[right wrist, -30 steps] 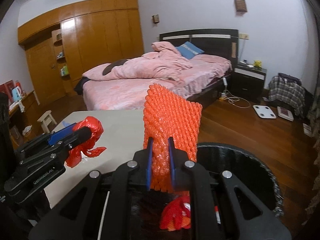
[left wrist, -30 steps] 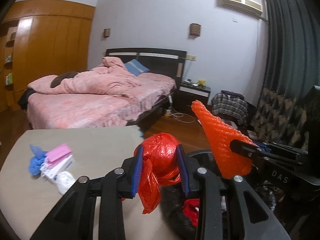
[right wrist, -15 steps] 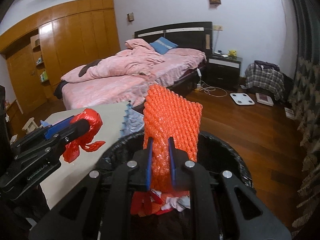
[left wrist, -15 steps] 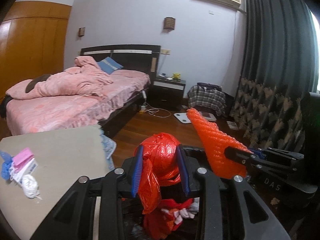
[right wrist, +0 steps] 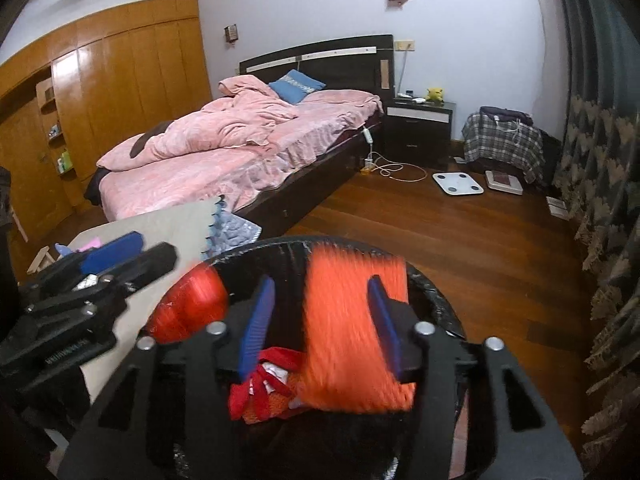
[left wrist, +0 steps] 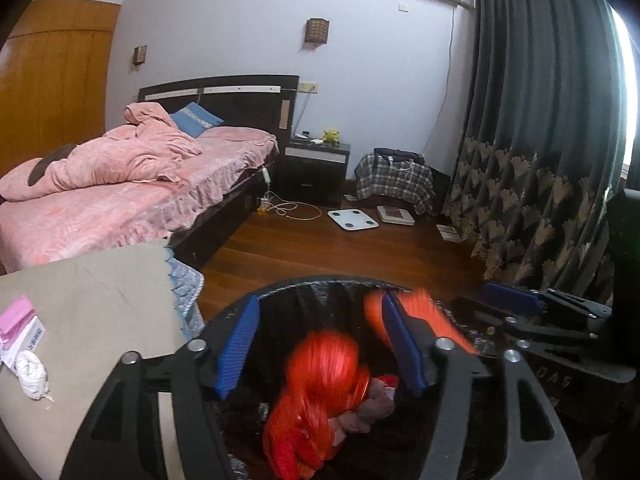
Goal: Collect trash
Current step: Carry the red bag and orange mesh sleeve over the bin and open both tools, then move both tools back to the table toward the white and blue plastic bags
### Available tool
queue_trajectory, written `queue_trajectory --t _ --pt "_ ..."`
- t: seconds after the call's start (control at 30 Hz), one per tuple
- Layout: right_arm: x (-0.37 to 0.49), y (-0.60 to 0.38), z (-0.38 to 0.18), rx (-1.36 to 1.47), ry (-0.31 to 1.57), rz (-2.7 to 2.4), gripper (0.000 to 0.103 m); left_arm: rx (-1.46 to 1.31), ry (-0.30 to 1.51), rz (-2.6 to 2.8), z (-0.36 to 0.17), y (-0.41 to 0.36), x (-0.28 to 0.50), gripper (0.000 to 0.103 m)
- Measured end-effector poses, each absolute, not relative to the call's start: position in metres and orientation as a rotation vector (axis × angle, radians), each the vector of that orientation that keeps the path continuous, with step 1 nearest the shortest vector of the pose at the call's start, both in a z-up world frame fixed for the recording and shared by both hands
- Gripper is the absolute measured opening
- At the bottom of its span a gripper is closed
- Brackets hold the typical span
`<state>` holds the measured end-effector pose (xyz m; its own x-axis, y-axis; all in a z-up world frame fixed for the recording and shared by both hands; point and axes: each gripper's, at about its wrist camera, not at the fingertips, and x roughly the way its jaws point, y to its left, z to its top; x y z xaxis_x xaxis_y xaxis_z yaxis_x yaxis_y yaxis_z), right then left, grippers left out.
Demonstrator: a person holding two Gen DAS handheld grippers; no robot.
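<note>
Left wrist: left claw (left wrist: 320,344) spread wide above red bag (left wrist: 320,392).

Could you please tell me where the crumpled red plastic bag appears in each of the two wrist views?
Left wrist view: the crumpled red plastic bag is low at centre, motion-blurred, between the open blue pads of the left tool, over the black-lined trash bin.
Right wrist view: the same bag is left of centre, beside the left tool.
Shared landmark: the white bathroom scale on the wooden floor.
</note>
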<state>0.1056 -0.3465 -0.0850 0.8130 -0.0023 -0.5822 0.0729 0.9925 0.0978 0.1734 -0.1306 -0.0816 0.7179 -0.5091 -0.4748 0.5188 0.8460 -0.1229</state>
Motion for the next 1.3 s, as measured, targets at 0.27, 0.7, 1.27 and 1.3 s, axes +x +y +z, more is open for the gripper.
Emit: queue_trajectory --t 0.27,0.7,1.27,1.3 --pt "0.103 -0.339 -0.077 0.106 0.572 -0.049 0.095 0.004 0.488 -0.454 -0.074 -0.089 0.176 0.091" --pt "0.129 -0.279 -0.063 0.07 0.573 0.055 0.097 -0.022 0.475 -0.233 -0.07 0.013 0.174 0.097" --pt "0.195 -0.128 -0.081 0.037 0.592 0.302 0.097 -0.031 0.483 0.046 -0.093 0.153 0.163 0.097" --pt "0.199 -0.117 -0.085 0.035 0.6 0.321 0.097 -0.034 0.489 0.068 -0.097 0.164 0.163 0.097"
